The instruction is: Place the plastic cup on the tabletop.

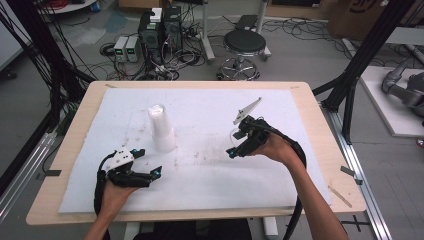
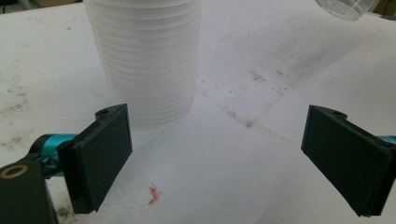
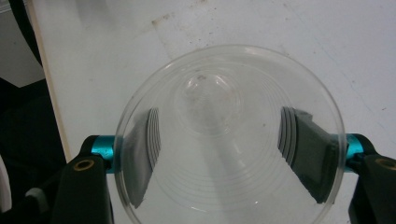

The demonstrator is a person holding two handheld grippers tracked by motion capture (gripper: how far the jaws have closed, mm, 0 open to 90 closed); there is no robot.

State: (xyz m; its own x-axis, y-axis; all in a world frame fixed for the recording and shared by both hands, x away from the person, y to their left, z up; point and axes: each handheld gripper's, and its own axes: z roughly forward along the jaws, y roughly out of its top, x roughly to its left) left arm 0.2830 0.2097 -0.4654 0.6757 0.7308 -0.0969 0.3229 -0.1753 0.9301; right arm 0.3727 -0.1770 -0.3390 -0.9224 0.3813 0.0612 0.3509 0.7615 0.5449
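A stack of clear plastic cups [image 1: 161, 127] was found standing upside down on the white mat [image 1: 200, 185], left of its centre, upright and well inside every edge of the mat. In the left gripper view the stack [image 2: 145, 60] was seen just beyond the jaws and left of the gap between them, not touched by either.

The left gripper [image 1: 149, 165] was held low over the near left part of the mat, its jaws set wide apart with nothing between them. Bare mat was noted between this gripper and the stack, and a strip of bare mat between it and the near edge.

The right gripper [image 1: 234, 142] was held above the mat right of centre, well apart from the stack. Its jaws were clamped on a single clear cup [image 3: 229, 135], pressed against the cup's opposite sides; the cup's open mouth was turned toward the camera in the right gripper view. In the high view the cup [image 1: 232, 136] was barely made out at the jaw tips.

A broad stretch of open mat was recorded between the two grippers. The wooden table [image 1: 325, 150] was exposed as a narrow border around the mat.
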